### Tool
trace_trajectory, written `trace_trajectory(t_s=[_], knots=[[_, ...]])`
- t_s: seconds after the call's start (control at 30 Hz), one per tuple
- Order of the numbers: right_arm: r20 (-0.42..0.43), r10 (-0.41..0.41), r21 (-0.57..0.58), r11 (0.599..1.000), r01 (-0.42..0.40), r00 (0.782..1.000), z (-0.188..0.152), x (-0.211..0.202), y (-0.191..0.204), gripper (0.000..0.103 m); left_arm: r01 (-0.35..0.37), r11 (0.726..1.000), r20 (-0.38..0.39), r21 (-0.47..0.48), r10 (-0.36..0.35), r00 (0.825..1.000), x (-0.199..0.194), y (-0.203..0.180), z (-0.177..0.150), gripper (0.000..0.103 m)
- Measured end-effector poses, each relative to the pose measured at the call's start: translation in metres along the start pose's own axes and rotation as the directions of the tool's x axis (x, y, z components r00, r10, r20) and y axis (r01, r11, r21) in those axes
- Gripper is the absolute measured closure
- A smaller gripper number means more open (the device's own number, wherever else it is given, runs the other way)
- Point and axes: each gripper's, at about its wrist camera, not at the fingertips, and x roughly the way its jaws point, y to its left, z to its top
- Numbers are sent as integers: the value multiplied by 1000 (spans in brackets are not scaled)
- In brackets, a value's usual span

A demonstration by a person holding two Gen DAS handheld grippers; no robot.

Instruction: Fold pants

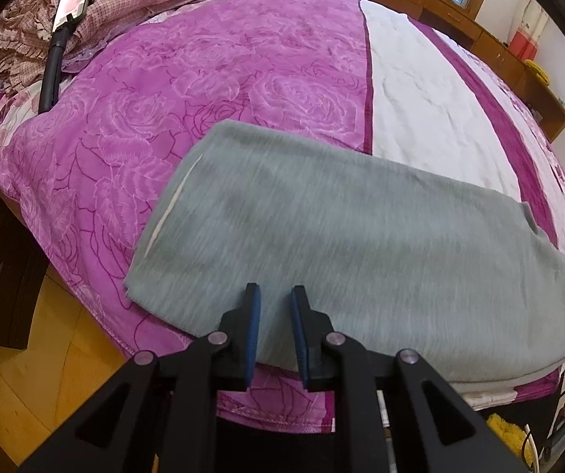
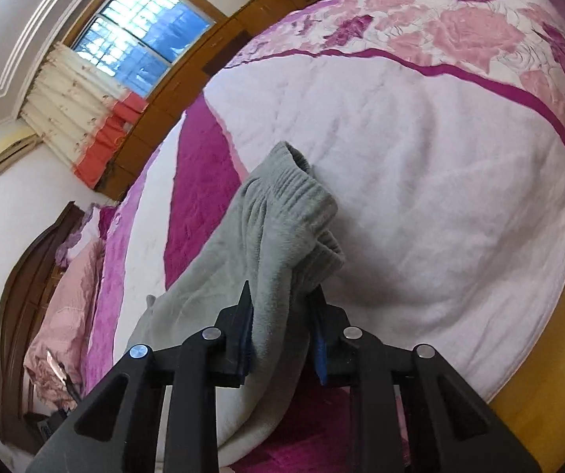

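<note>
Currently the pants [image 1: 361, 244] are lying across the near edge of the bed [image 1: 243, 79], already doubled into a broad grey panel. The right gripper [image 2: 282, 307] is clamping one end of them: a bunched ribbed hem is rising between its fingers [image 2: 245, 315], the cloth pressed on both sides and hanging slack back toward the bed. In the left wrist view that gripper is only partly showing at the far right edge, beside the cloth's corner.

The left gripper [image 1: 275, 303] is hovering over the near edge of the pants. Its fingers are standing a narrow gap apart; grey cloth is showing in that gap, but whether the pads are pinching it or merely sitting above it cannot be told from this view.

Judged step: the next fold is starting, with the right end being taken up for carrying across.

Next move, as judged: the right end needs lifting clear and carrying over toward the opposite end, edges matching, while the left side is keeping the panel anchored so it is not dragging along the quilt. The bunched hem will need spreading flat on landing.
</note>
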Motion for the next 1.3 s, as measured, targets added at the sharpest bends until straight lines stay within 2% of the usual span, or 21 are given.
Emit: trace_trajectory(t_s=[0.13, 0.3, 0.47, 0.63, 0.73, 0.87, 1.03, 1.13, 1.3], knots=[[-58, -61, 87, 994, 66, 996, -3, 16, -16, 84, -5, 1000, 0, 2, 5, 1000, 0, -1, 0, 87], [-69, -49, 88, 995, 55, 996, 3, 19, -17, 83, -12, 1000, -4, 9, 12, 1000, 1, -2, 0, 87], [-71, -16, 152, 988, 27, 997, 6, 20, -25, 82, -6, 1000, -6, 10, 6, 1000, 1, -2, 1, 87], [-66, -22, 124, 992, 30, 998, 8, 15, -18, 82, -3, 1000, -9, 19, 3, 1000, 1, -1, 2, 86], [-41, -22, 106, 994, 26, 999, 10, 8, -10, 88, -2, 1000, -10, 27, 2, 1000, 0, -1, 2, 86], [-23, -28, -16, 999, 28, 999, 13, -4, 20, 96, -10, 999, 8, 40, 9, 1000, -8, -1, 3, 86], [-47, 41, -174, 984, -49, 998, 15, -15, 61, 97, -17, 999, 22, 51, 16, 1000, -16, 1, 7, 83], [-60, 68, -258, 963, -81, 996, 11, -18, 89, 97, -16, 999, 32, 52, 14, 999, -21, 2, 9, 83], [-104, 103, -404, 905, -136, 989, -1, -21, 138, 97, -10, 998, 44, 57, 8, 999, -28, 3, 11, 83]])
